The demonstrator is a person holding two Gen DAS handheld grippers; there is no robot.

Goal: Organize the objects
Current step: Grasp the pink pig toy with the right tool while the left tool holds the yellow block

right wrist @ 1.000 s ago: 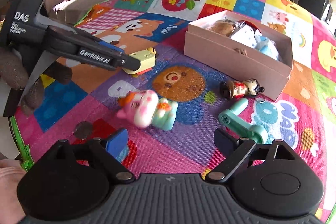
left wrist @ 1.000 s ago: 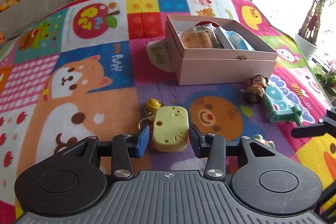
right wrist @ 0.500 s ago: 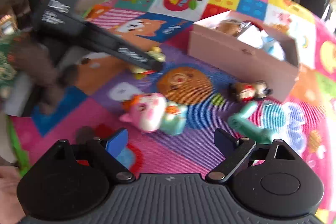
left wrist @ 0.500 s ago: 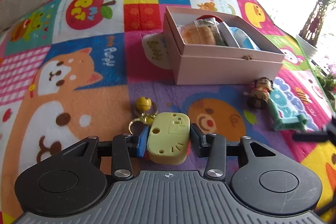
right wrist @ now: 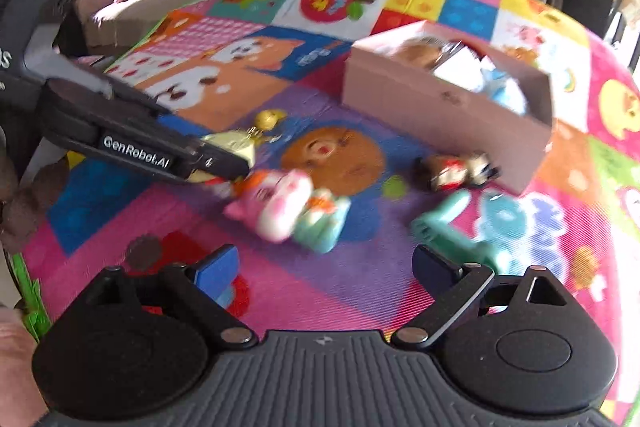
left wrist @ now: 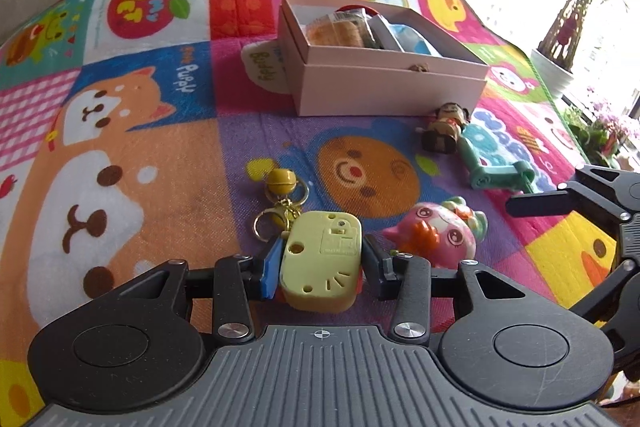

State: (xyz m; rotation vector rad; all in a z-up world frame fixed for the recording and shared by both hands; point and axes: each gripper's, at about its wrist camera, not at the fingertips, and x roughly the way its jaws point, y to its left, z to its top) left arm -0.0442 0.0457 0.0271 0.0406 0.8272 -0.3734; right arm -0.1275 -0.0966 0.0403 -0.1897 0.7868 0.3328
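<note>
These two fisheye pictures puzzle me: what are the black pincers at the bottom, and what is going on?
They are hand-held two-finger grippers with a camera on each, no robot arm. The left gripper has its fingers against the sides of a pale yellow plastic keychain toy. The right gripper is open and empty above the colourful patchwork play mat. On the mat lie a pink cat figure, a teal plastic handle, a small brown doll and an open pink cardboard box.

Right tool [right wrist: 325, 267] gapes wide above the pink toy [right wrist: 280, 205].
</note>
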